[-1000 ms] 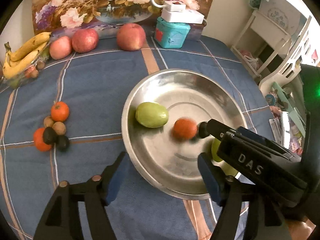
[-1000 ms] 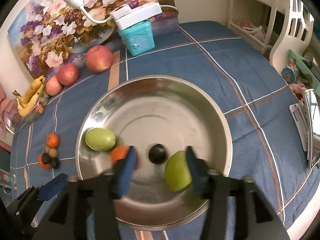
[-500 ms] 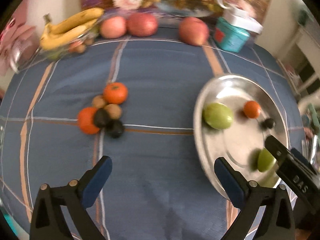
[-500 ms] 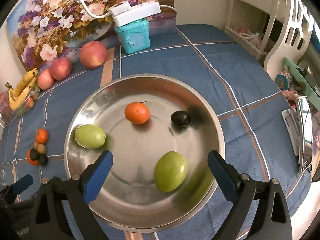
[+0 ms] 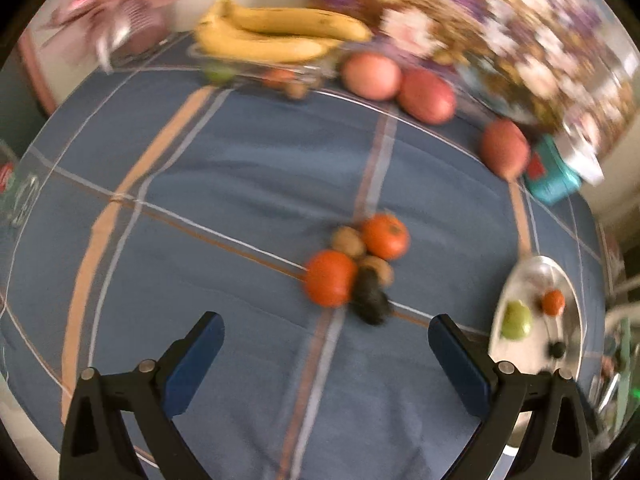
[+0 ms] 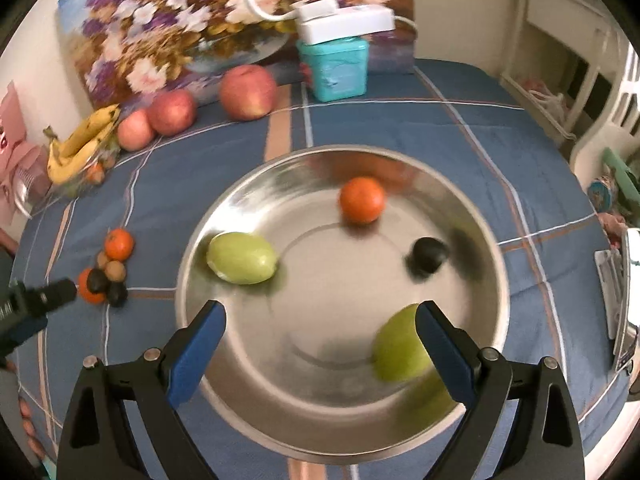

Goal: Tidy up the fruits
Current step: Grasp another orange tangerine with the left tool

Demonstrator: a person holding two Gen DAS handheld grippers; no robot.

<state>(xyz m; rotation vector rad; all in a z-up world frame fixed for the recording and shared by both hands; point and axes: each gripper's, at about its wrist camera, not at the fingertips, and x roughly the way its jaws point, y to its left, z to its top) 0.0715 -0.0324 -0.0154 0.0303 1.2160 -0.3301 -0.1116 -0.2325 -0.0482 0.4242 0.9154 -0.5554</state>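
A steel bowl [image 6: 304,432] holds two green fruits [image 6: 242,258] [image 6: 396,344], an orange [image 6: 362,200] and a small dark fruit [image 6: 428,256]. My right gripper [image 6: 318,332] is open and empty over the bowl's near side. On the blue cloth lies a cluster: two oranges [image 5: 330,278] [image 5: 386,236], brown fruits [image 5: 348,242] and dark fruits [image 5: 370,298]. My left gripper [image 5: 326,354] is open and empty just short of the cluster. The bowl shows at the right of the left wrist view [image 5: 568,360].
Bananas [image 5: 276,36] in a clear dish and three red apples [image 5: 374,76] line the far edge before a flower painting [image 6: 180,24]. A teal box [image 6: 334,66] with a white device on top stands behind the bowl. A white chair [image 6: 604,120] is at the right.
My left gripper swung left from the bowl to face the small-fruit cluster. My right gripper opened and pulled back; the orange and dark fruit now lie loose in the bowl.
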